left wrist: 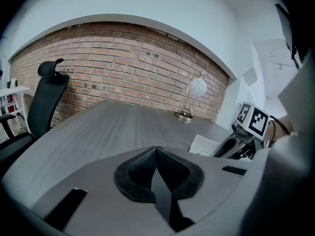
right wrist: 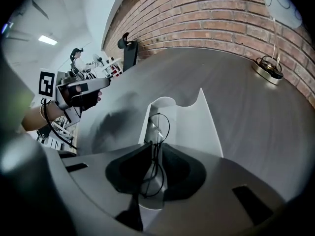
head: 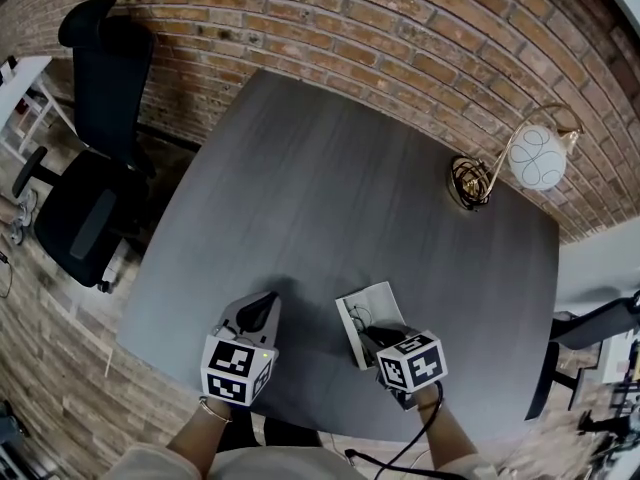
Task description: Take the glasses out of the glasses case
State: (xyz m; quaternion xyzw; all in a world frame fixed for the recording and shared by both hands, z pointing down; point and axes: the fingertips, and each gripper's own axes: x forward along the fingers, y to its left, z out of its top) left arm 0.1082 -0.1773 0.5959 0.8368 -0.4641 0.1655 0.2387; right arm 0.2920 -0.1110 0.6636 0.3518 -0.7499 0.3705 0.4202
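Between the pressed-together fingers of our right gripper we pinch the glasses. Their rounded rims are thin black wire and stand on edge, with the long axis running straight ahead of the fingertips. Just beyond and beneath the fingertips lies the open glasses case, a smooth white curved shell lying lengthwise the same way. Our left gripper has its ribbed fingers closed on nothing above the grey wood-grain table.
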